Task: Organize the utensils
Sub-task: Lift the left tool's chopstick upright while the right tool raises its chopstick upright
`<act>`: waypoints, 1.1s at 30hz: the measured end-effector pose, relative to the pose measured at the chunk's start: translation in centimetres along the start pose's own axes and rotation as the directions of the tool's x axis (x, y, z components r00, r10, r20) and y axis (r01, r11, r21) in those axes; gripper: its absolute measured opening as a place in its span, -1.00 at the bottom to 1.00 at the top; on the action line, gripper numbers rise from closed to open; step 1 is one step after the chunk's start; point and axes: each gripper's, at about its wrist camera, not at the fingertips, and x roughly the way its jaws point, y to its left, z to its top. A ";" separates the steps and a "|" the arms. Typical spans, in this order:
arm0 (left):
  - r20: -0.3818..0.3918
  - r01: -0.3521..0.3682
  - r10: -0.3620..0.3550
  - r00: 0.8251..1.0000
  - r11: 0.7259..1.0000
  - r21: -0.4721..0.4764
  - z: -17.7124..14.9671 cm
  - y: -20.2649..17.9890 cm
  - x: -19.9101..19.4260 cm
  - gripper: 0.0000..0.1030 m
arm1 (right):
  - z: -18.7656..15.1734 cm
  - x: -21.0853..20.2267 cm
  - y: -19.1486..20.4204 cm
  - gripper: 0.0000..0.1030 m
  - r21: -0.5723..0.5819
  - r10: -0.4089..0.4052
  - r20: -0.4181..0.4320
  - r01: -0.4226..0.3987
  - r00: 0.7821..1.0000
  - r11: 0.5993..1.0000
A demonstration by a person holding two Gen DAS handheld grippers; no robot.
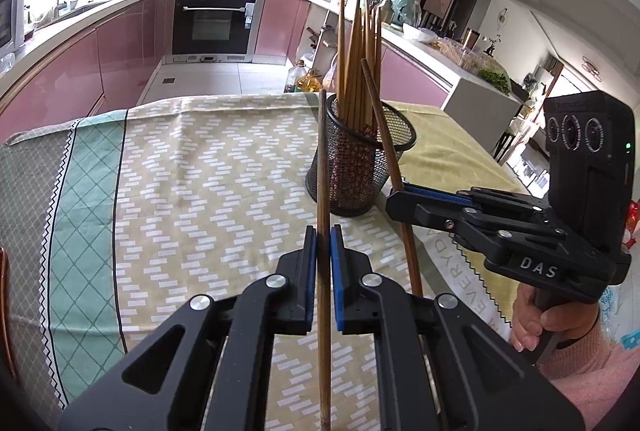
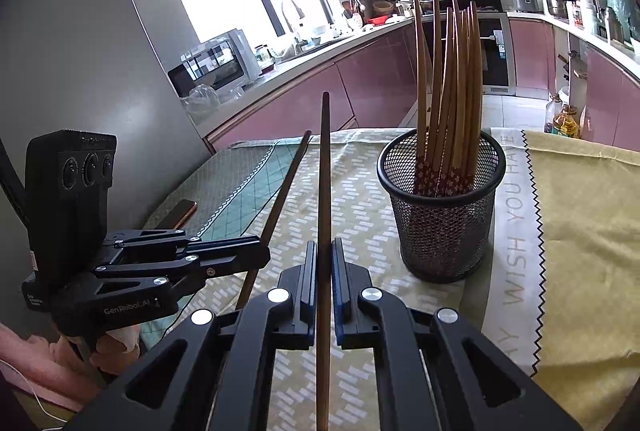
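Observation:
A black mesh holder point(image 1: 360, 155) point(image 2: 442, 207) stands on the table with several wooden chopsticks point(image 1: 358, 59) point(image 2: 450, 87) upright in it. My left gripper point(image 1: 324, 255) is shut on one brown chopstick point(image 1: 323, 191) that points up and forward, left of the holder. My right gripper point(image 2: 324, 263) is shut on another brown chopstick point(image 2: 324, 171), also left of the holder. In the left wrist view the right gripper point(image 1: 396, 197) holds its chopstick point(image 1: 384, 135) beside the holder's near right rim. In the right wrist view the left gripper point(image 2: 262, 253) holds its chopstick point(image 2: 280, 199).
The table carries a patterned beige and teal cloth point(image 1: 192, 191) and a yellow cloth point(image 2: 580, 223) on the right. A phone point(image 2: 178, 213) lies near the table's left edge. Kitchen counters point(image 2: 312, 59) and an oven point(image 1: 216, 21) stand beyond the table.

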 end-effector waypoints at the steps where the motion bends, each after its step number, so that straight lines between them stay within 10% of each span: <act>1: 0.003 -0.001 0.001 1.000 1.000 0.000 0.0 0.0 -0.1 -0.85 | 0.0 0.0 0.0 -0.89 0.001 0.001 0.001 -0.001 1.000 1.000; 33: -0.032 0.038 -0.037 0.999 0.999 0.037 -0.6 -0.8 0.3 -0.85 | -0.9 1.1 1.6 -0.89 -0.082 0.044 -0.046 -0.048 0.998 0.995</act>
